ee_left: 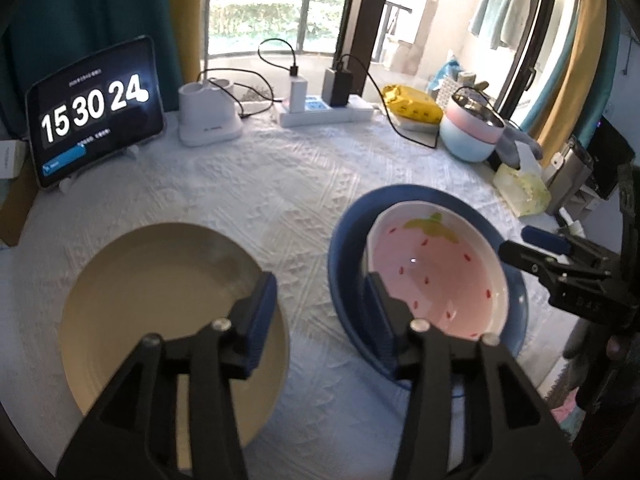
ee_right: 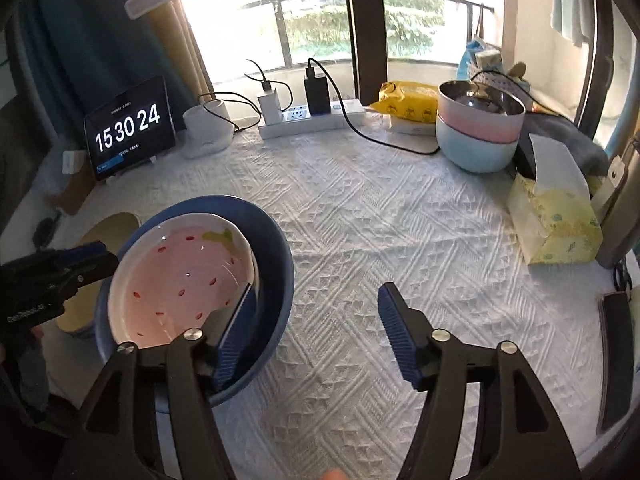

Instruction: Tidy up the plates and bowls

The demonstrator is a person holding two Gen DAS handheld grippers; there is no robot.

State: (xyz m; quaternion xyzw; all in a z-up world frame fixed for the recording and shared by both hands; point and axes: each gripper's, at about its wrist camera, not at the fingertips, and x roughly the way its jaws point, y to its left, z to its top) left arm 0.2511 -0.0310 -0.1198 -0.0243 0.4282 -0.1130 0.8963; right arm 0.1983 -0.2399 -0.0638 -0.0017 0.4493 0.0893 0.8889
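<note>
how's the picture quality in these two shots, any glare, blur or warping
Left wrist view: fisheye bends the window frame, dark corners, slightly soft, small glint in the strawberry bowl. Right wrist view: window blown out white at upper left, same warping, tablecloth weave crisp.

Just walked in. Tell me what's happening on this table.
A person with a hand-held gripper in each hand is sorting dishes on a white tablecloth. A pink strawberry bowl sits tilted inside a blue bowl, with a tan plate lying beside them. The left hand-held gripper and the right hand-held gripper are both open at the bowls' rims, gripping nothing. A pink bowl is stacked in a light blue one at the back.
</note>
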